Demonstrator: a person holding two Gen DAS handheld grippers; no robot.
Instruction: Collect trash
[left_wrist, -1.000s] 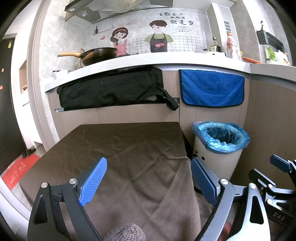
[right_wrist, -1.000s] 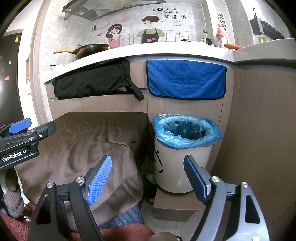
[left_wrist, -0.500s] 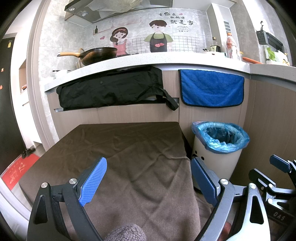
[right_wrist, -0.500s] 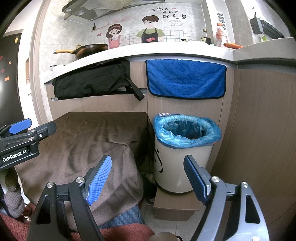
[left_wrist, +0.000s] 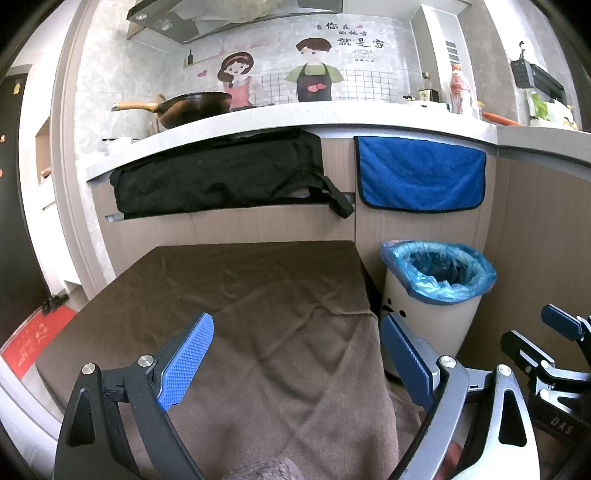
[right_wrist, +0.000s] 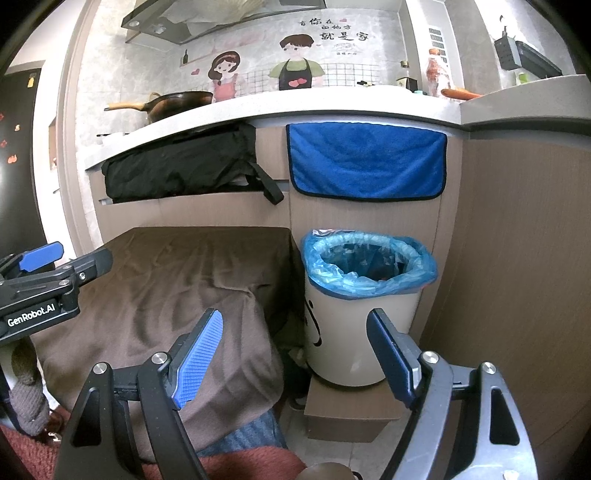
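Kitchen: low table (left_wrist: 258, 295) under brown cloth, pushed against cabinet front below counter (left_wrist: 295, 114); wok (left_wrist: 192, 107) on counter.
Bin: white trash bin (right_wrist: 354, 332) w/ blue liner (right_wrist: 369, 266) folded over rim, mouth open, dark inside; contents can't be made out. Stands just right of table, below blue towel (right_wrist: 365, 158).
Bin base: sits on a low box (right_wrist: 351, 417), seen in right wrist view only.
Edges: table's right edge drops close beside bin, narrow gap between. Wood panel (right_wrist: 517, 258) near bin's right side.
Black bag: black bag (left_wrist: 218, 173) hangs left of towel, above table's far edge.
L claw: left gripper (left_wrist: 295, 354) jaws wide apart, nothing between, over table near its right edge.
R claw: right gripper (right_wrist: 295, 350) jaws wide apart, empty, pointed at bin.
View diff: left wrist view shows the full tabletop, bin partly behind its own finger.
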